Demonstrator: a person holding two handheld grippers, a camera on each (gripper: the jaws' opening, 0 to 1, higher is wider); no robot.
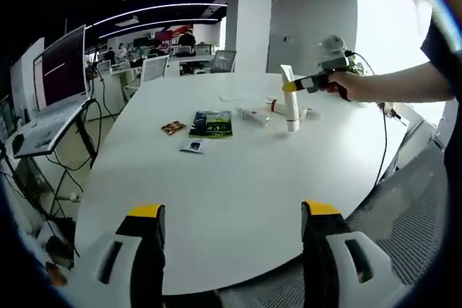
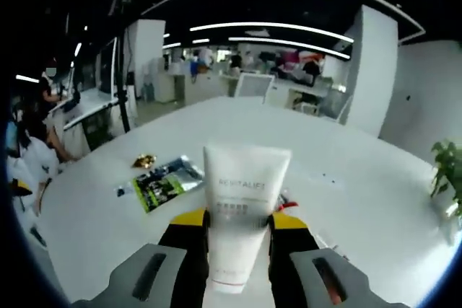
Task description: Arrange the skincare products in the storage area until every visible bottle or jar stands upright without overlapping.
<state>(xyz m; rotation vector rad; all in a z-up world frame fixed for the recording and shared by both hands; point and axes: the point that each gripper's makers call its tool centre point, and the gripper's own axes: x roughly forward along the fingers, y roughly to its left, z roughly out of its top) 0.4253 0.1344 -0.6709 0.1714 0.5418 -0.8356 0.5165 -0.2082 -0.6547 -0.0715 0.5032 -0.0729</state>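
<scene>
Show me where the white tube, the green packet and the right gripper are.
white tube [image 2: 242, 207]: right gripper view, printed front.
green packet [image 1: 211, 123]: left gripper view, middle of its face.
right gripper [image 2: 238, 225]: right gripper view, between its fingertips.

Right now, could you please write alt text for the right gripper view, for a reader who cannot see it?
The right gripper clamps a white tube between its yellow-tipped jaws, holding it upright, crimped end up, over a white table. Beyond it to the left on the table lie a green packet and a small gold wrapper; an open-plan office fills the background.
</scene>
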